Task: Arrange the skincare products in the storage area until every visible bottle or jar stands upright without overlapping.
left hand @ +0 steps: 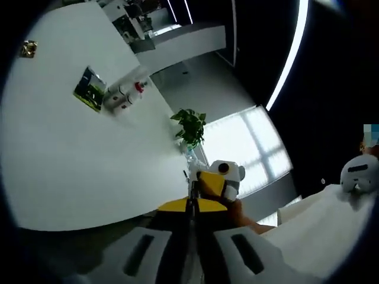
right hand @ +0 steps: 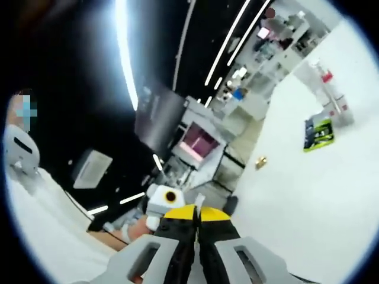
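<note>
Apparently upright bottles (left hand: 125, 94) beside box (left hand: 90, 89).

A broad white surface (left hand: 71, 165) carries a green-and-black packet (left hand: 90, 89) lying flat, with white bottles (left hand: 121, 94) just beside it (one has a red cap). A small gold item (left hand: 28, 48) sits well apart.

Open run: the broad white tabletop (left hand: 71, 171) lies bare across most of its surface.
Far cluster: small white bottles with a red cap (left hand: 125, 94) stand just beside a green-and-black flat packet (left hand: 90, 89) (blurred, perhaps touching).
Edge obstacle: a leafy green potted plant (left hand: 190, 126) at the table's rim.
Stray item: a small gold object (left hand: 28, 48), well apart.
</note>
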Motion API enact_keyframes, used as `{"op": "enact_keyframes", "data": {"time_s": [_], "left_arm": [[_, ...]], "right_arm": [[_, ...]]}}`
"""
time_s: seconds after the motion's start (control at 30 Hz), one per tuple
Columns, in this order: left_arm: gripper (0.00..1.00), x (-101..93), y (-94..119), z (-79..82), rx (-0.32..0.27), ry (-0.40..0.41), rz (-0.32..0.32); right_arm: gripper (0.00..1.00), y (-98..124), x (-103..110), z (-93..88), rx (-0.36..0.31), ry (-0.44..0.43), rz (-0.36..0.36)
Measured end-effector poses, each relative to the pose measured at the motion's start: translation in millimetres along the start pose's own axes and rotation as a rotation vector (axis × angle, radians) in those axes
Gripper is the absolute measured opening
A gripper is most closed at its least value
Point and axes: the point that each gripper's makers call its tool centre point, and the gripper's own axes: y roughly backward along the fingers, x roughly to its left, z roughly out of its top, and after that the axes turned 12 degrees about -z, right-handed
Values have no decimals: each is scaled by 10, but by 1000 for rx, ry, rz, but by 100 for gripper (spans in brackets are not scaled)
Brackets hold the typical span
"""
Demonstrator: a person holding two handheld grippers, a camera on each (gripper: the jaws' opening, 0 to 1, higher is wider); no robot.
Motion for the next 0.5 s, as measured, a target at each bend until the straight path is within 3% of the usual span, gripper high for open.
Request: {"op": "enact_keyframes", "data": {"time_s": [0.13, 0.23, 0.37, 0.5], "left_arm": [[0, -8, 17, 49, -23, -21, 2], [0, 7, 30, 112, -38, -20, 9], [0, 57, 16, 139, -41, -12, 30], [0, 75, -14, 182, -88, 52, 21]], "right_arm": [[4, -17, -25, -10, 19, -44, 6], [1, 1, 4, -11, 27, -45, 19], [0, -14, -93, -6, 23, 65, -39], [0, -13, -98, 42, -8, 85, -45]]}}
